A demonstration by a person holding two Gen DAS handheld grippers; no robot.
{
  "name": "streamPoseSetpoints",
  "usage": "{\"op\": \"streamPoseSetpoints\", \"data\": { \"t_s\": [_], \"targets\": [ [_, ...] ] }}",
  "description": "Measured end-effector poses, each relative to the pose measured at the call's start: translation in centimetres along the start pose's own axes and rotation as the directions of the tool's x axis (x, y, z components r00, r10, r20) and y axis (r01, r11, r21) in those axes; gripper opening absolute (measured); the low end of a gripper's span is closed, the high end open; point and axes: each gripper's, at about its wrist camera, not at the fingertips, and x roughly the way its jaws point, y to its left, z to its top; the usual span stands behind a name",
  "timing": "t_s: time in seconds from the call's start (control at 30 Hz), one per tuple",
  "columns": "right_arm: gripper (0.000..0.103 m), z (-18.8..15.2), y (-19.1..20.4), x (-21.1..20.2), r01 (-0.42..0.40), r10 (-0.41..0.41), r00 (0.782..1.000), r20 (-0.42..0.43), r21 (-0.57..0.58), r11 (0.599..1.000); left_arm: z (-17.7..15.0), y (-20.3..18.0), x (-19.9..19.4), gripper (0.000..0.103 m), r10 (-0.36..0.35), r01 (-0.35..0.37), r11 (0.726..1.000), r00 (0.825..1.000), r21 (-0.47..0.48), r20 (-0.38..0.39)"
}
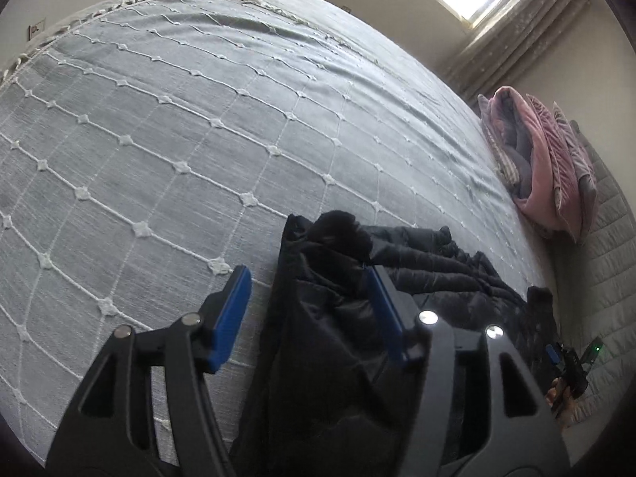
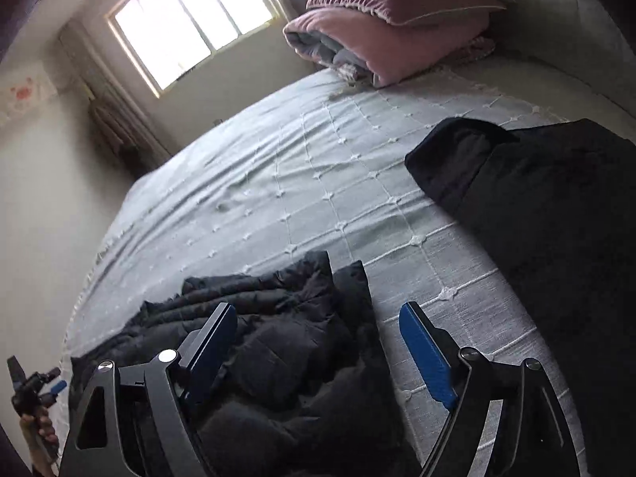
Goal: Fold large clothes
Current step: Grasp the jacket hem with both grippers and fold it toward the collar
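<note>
A black quilted jacket (image 1: 457, 278) lies crumpled on the bed near its front edge. In the left wrist view my left gripper (image 1: 308, 310) stands open over one end of it. One blue pad (image 1: 232, 314) is over the bedspread and the other is against the fabric, neither pressing. My right gripper (image 2: 318, 342) is open above the jacket's (image 2: 278, 310) other end, with the cloth loose between its pads. Each gripper also shows small in the other's view: the right gripper (image 1: 572, 361) in a hand, and the left gripper (image 2: 35, 385).
The bed has a grey-blue bedspread (image 1: 198, 119) with a white stitched grid. A second dark folded garment (image 2: 536, 218) lies to the right. A pink quilt with pillows (image 2: 397, 31) is stacked by the padded headboard (image 1: 608, 270). A bright window (image 2: 190, 20) is in the far wall.
</note>
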Motion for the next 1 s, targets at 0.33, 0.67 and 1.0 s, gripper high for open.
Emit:
{"op": "streamPoseSetpoints", "data": {
  "t_s": [0.33, 0.67, 1.0],
  "targets": [
    [0.008, -0.6, 2.2, 6.7, -0.017, -0.016, 0.983, -0.181, -0.181, 0.983, 0.5, -3.0, 3.0, 0.008, 0.138, -0.140, 0.981, 0.990, 0.134, 0.024],
    [0.004, 2.4, 4.1, 2.0, 0.022, -0.019, 1.000, 0.021, -0.179, 0.984, 4.2, -9.5, 0.7, 0.006, 0.246, -0.289, 0.937, 0.945, 0.196, 0.217],
    [0.004, 3.1, 4.2, 9.2, 0.171, -0.179, 0.983, -0.037, -0.156, 0.973, 4.1, -8.6, 10.7, 0.006, 0.463, -0.488, 0.849, 0.872, 0.201, 0.160]
  ]
}}
